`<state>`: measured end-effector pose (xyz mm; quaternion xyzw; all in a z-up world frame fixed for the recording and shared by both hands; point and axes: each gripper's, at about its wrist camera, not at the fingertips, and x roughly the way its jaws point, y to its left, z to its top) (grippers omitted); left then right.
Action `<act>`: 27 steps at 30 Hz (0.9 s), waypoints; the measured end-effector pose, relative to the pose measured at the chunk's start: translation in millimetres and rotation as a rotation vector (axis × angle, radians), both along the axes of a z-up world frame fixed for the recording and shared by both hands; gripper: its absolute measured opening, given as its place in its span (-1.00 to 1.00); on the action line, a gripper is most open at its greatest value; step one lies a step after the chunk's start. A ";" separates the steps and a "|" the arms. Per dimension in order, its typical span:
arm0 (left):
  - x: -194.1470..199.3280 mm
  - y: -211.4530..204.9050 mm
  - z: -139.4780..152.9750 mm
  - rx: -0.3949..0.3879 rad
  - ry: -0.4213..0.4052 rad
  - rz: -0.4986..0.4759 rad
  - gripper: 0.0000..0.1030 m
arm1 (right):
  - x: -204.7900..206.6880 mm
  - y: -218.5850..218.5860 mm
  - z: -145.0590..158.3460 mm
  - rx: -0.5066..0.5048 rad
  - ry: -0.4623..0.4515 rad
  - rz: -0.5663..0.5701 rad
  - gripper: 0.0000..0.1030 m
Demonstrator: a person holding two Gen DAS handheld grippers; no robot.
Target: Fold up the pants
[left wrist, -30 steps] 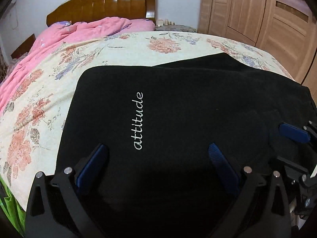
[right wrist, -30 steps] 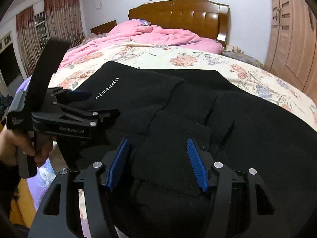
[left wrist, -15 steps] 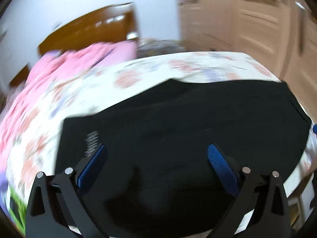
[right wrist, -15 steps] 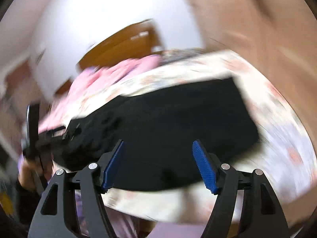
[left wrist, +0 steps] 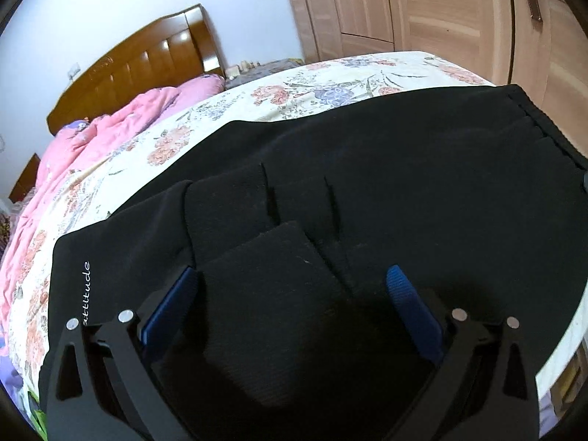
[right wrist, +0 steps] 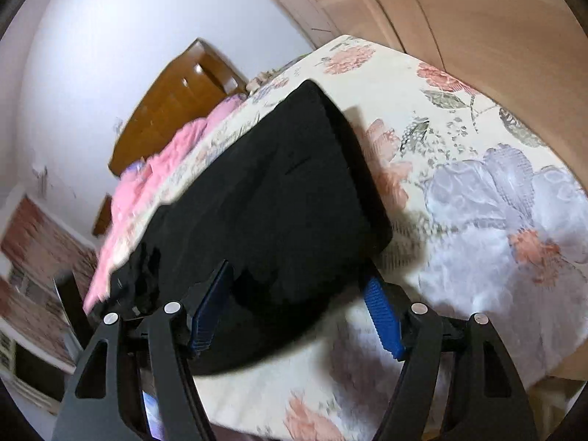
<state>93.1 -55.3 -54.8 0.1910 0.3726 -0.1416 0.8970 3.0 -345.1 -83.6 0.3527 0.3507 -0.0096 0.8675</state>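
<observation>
The black pants [left wrist: 404, 191] lie folded across the floral bed sheet [left wrist: 330, 84], with white "attitude" lettering [left wrist: 85, 294] at their left end. My left gripper [left wrist: 290, 294] stands open just above a ribbed flap of the pants, its blue pads [left wrist: 172, 301] apart and holding nothing. In the right wrist view, which is tilted, the pants [right wrist: 275, 202] form a dark slab. My right gripper [right wrist: 297, 301] is open at their near right corner, and the fabric's edge shows between its fingers with the pads not pressing on it.
A pink quilt [left wrist: 110, 132] is bunched by the wooden headboard [left wrist: 139, 70]. Wooden wardrobe doors [left wrist: 441, 11] stand behind the bed. The bed's edge [left wrist: 558, 349] drops off close to the right of the pants. Bare floral sheet [right wrist: 477, 202] lies right of the pants.
My left gripper has slid to the right along the pants, so the lettering now sits at the left edge. My right gripper has swung to the pants' right end, rolled and opened wider.
</observation>
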 end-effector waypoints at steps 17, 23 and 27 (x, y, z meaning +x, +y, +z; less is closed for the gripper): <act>1.8 79.1 66.2 -0.387 0.013 -0.005 0.94 | 3.9 118.0 103.1 -0.365 -0.333 0.103 -0.38; 2.9 175.0 101.9 -0.431 -0.080 0.174 0.94 | 41.0 295.8 125.9 -0.726 -0.472 0.422 -0.39; -1.7 232.1 91.0 -0.399 -0.065 0.300 0.94 | 49.6 384.8 87.0 -0.904 -0.453 0.612 -0.39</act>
